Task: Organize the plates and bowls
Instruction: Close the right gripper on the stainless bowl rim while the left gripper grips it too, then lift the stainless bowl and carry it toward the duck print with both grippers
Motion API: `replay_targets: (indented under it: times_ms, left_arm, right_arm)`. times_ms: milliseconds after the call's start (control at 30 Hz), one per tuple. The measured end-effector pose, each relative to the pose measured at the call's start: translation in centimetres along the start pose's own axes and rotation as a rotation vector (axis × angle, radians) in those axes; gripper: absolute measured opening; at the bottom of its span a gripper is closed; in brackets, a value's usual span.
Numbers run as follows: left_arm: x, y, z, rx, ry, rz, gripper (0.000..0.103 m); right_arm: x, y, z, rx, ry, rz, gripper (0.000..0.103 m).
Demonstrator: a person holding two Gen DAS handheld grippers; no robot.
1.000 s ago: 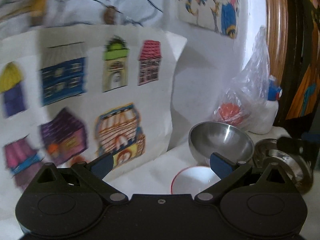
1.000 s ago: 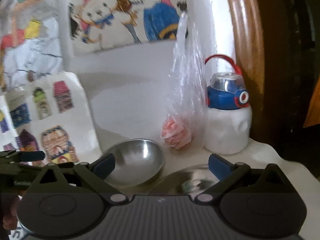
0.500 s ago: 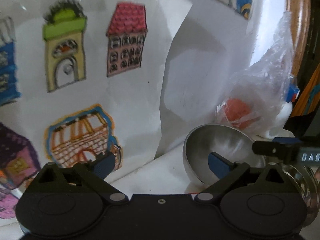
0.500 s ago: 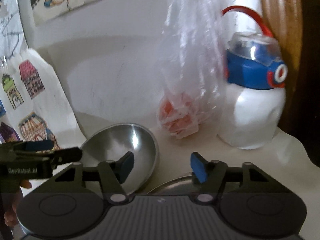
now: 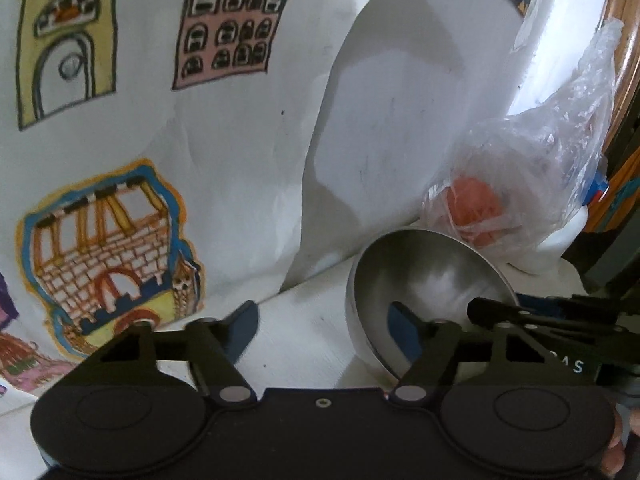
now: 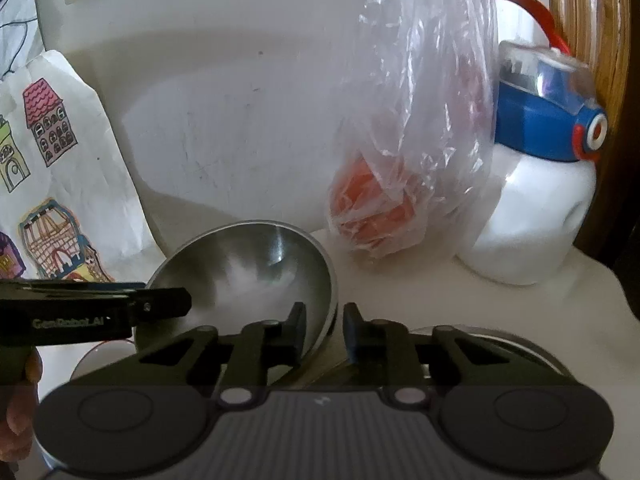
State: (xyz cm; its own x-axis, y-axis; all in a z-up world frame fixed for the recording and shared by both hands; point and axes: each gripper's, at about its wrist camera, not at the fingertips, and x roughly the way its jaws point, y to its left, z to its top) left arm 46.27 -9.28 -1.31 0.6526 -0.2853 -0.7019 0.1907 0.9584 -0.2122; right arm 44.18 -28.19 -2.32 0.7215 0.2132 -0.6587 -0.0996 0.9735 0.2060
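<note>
Now right gripper (image 6: 324, 328) fingers narrow, pinching steel bowl (image 6: 248, 276) rim at lower centre; left gripper (image 5: 324, 330) half-closed (just narrowing), straddling bowl's opposite rim.

The right gripper (image 6: 325, 328) points forward and downward. Its jaws have just been closing and now stand nearly together, pinching the near right rim of the steel bowl (image 6: 248, 268), one finger inside the bowl and the other outside.

The left gripper (image 5: 324, 330) is also tilted downward, and its jaws have just been closing but remain partly apart. They straddle the bowl's left rim, the right finger (image 5: 404, 334) inside and the left finger (image 5: 242, 330) outside, well clear of the metal.

In the right wrist view the left gripper reaches in level from the left edge, with the person's hand (image 6: 18, 408) wrapped below it.
</note>
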Motion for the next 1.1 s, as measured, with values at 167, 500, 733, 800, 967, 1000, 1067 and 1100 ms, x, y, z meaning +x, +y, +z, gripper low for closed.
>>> replay_targets:
  times_ms: [167, 500, 733, 800, 967, 1000, 1067, 1100]
  left_arm:
    - [0.8, 0.3, 0.2, -0.043, 0.051, -0.058, 0.039]
    - [-1.2, -0.1, 0.8, -0.122, 0.037, -0.095, 0.014]
    - [-7.0, -1.2, 1.8, -0.127, -0.043, -0.133, 0.014]
    - [-9.3, -1.8, 1.8, -0.115, -0.067, -0.145, 0.014]
    - [-15.8, -3.1, 0.8, -0.097, -0.091, -0.168, 0.014]
    - [-17.3, -3.1, 0.3, -0.095, -0.09, -0.17, 0.014]
    - [-19.6, -3.0, -0.6, -0.1, -0.081, -0.171, 0.014]
    - [-21.0, -2.7, -1.4, -0.106, -0.07, -0.171, 0.014]
  right_arm:
    - [0.0, 0.1, 0.0, 0.021, -0.004, -0.007, 0.018]
    - [-4.9, 0.5, 0.6, 0.055, -0.074, -0.004, 0.011]
    - [-13.0, 1.4, 1.1, 0.064, -0.138, -0.004, 0.011]
    - [-15.6, 1.7, 0.9, 0.073, -0.148, 0.009, 0.011]
    - [-21.6, 4.4, -0.4, 0.078, -0.137, 0.031, 0.011]
    - [-22.6, 5.1, -0.9, 0.08, -0.125, 0.036, 0.011]
    - [-24.3, 6.5, -2.4, 0.08, -0.092, 0.048, 0.011]
    - [-24.9, 7.2, -3.2, 0.079, -0.069, 0.057, 0.012]
